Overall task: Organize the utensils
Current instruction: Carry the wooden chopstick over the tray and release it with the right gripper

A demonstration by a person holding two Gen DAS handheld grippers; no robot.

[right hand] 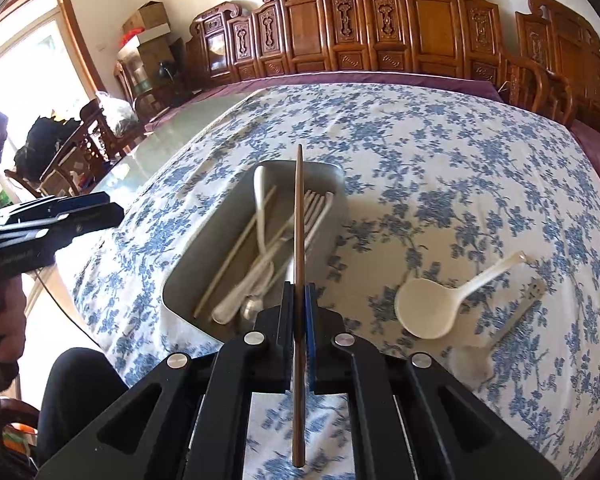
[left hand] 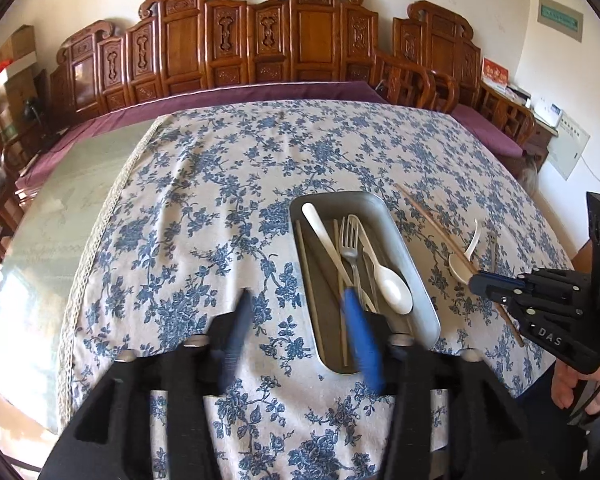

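A grey metal tray lies on the flowered tablecloth and holds a white spoon, a fork and chopsticks. My right gripper is shut on a brown chopstick that points out over the tray. My left gripper is open and empty, low over the tray's near end. A white ladle-shaped spoon and a metal fork lie on the cloth right of the tray.
The flowered cloth covers most of a glass-topped table. Carved wooden chairs line the far edge. The person's knee is at the near left edge.
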